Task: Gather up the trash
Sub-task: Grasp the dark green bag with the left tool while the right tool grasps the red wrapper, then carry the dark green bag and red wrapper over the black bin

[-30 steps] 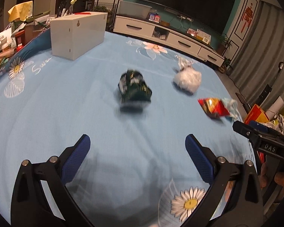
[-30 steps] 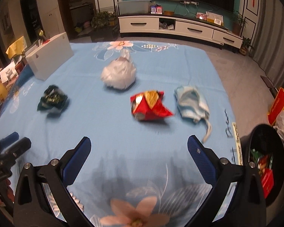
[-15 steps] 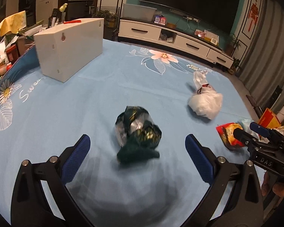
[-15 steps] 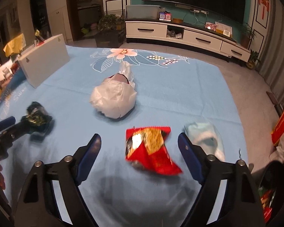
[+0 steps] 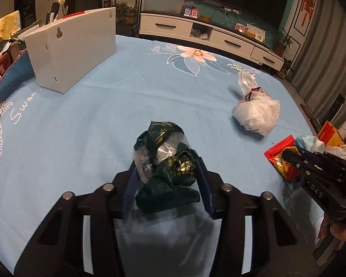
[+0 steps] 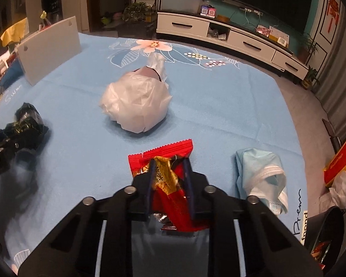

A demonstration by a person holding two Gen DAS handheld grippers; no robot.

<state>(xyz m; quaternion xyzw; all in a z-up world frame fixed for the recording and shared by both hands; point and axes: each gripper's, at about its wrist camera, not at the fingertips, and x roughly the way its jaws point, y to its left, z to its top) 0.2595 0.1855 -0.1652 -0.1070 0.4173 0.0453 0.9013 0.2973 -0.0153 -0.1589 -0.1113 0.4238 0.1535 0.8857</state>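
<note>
My left tool (image 5: 167,180) grips the green wrapper (image 5: 166,161), my right tool (image 6: 169,180) the red packet (image 6: 170,175); white bag (image 6: 136,106) and mask (image 6: 263,177) beside it remain uncollected.

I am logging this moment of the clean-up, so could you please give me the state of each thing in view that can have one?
Left gripper: shut on the crumpled dark green wrapper.
Right gripper: shut on the red foil snack packet.
White plastic bag: bunched, lying loose on the blue cloth.
Light blue face mask: crumpled, untouched.
Black bin: open, trash inside.
</note>
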